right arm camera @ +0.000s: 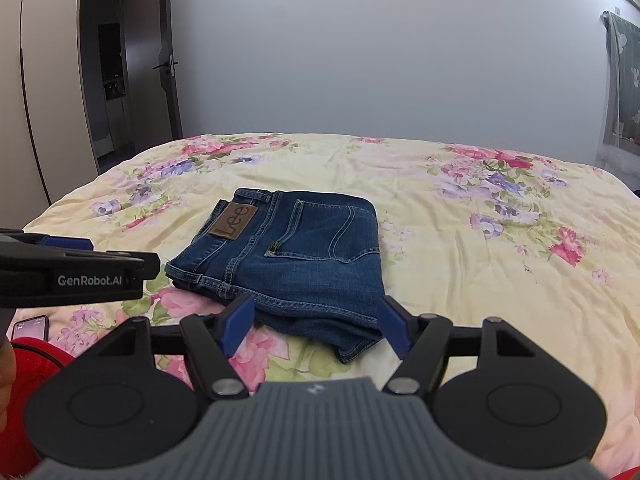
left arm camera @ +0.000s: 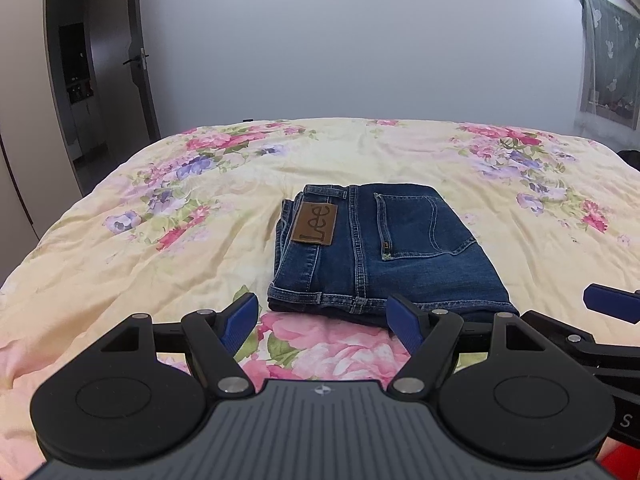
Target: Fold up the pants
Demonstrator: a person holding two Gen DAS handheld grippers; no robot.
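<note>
Dark blue jeans (left arm camera: 376, 248) lie folded into a compact rectangle on the floral bedspread (left arm camera: 160, 216), brown leather label and back pocket facing up. My left gripper (left arm camera: 324, 322) hovers just short of the bundle's near edge, open, nothing between its blue pads. In the right wrist view the same jeans (right arm camera: 288, 256) lie ahead and slightly left. My right gripper (right arm camera: 314, 326) is open, its pads standing either side of the bundle's near corner without pressing it. The left gripper (right arm camera: 80, 268) shows side-on at the left there; the right gripper's blue pad (left arm camera: 612, 304) shows at the left wrist view's right edge.
The bed (right arm camera: 480, 240) stretches wide on all sides of the jeans. A grey wall stands behind it, with an open door (left arm camera: 136, 60) at the far left and a curtain (left arm camera: 608, 68) at the right. A phone (right arm camera: 30, 326) lies near a red sleeve (right arm camera: 36, 364).
</note>
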